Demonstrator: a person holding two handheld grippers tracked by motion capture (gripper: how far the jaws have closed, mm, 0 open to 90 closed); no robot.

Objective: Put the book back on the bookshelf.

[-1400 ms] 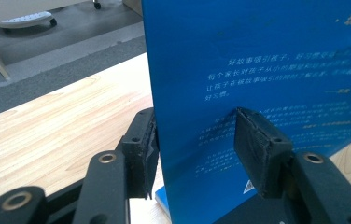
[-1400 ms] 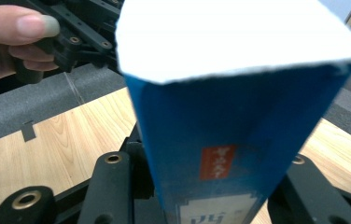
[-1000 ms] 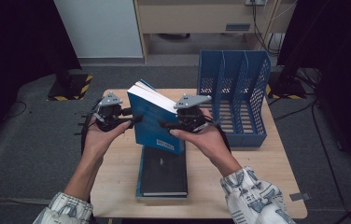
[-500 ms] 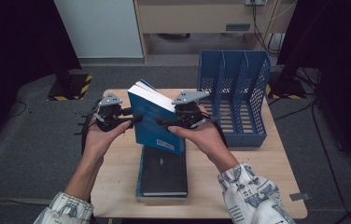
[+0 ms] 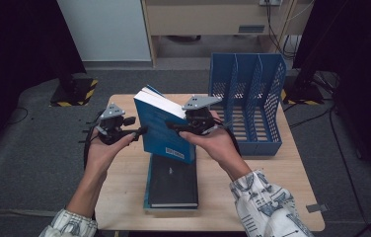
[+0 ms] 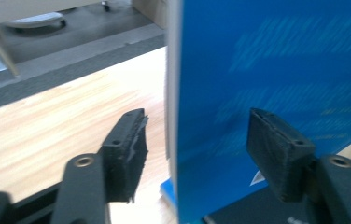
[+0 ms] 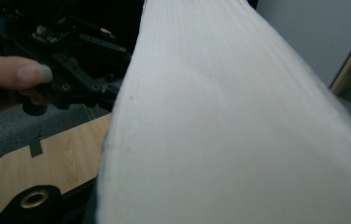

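Standing upright above the dark book [image 5: 172,182], the blue book [image 5: 163,129] sits clamped in the right gripper [image 5: 174,126], left gripper [image 6: 197,154] jaws apart astride its spine, file rack [image 5: 252,106] rightward.

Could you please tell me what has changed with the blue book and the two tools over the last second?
Very little. The blue book is still held upright above the dark book, with the right tool at its right edge; that hand has shifted slightly. The left tool still stands at the book's left edge, jaws apart on either side of it. The blue file rack and table have not moved.
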